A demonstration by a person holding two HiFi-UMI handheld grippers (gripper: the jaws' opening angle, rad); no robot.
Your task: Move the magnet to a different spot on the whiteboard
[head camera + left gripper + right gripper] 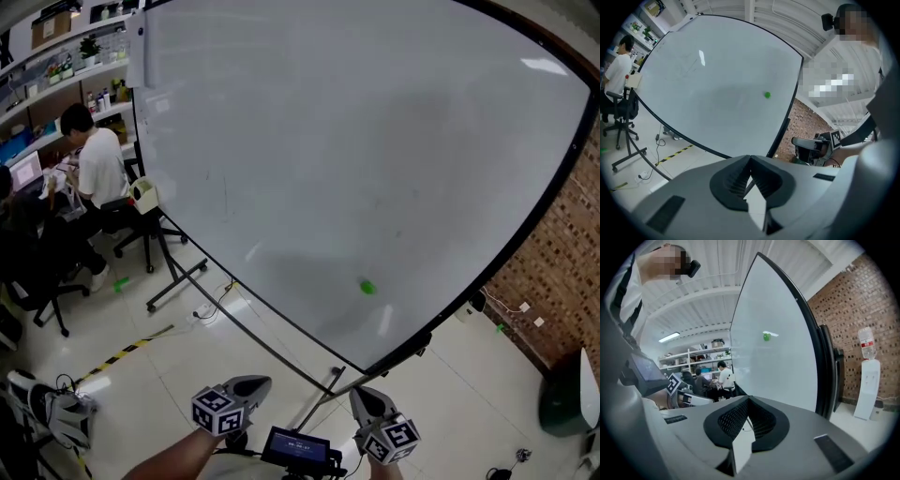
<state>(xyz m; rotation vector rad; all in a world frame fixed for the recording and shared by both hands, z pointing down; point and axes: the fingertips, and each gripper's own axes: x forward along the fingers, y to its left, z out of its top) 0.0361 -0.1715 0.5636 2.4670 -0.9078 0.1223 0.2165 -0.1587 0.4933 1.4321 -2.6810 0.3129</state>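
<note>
The small green magnet (367, 287) sticks on the whiteboard (328, 141), near its right edge. The left claw (750, 172) and the right claw (749, 416) are both closed and empty, well apart from the board.

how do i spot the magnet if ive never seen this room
Find the large whiteboard on its stand beside the brick wall. Toward its right edge sits the magnet: a small green dot, the only coloured spot on the white surface.

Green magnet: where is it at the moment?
In the head view, the green magnet sits low on the whiteboard, right of its middle, a little above the board's bottom corner.
</note>
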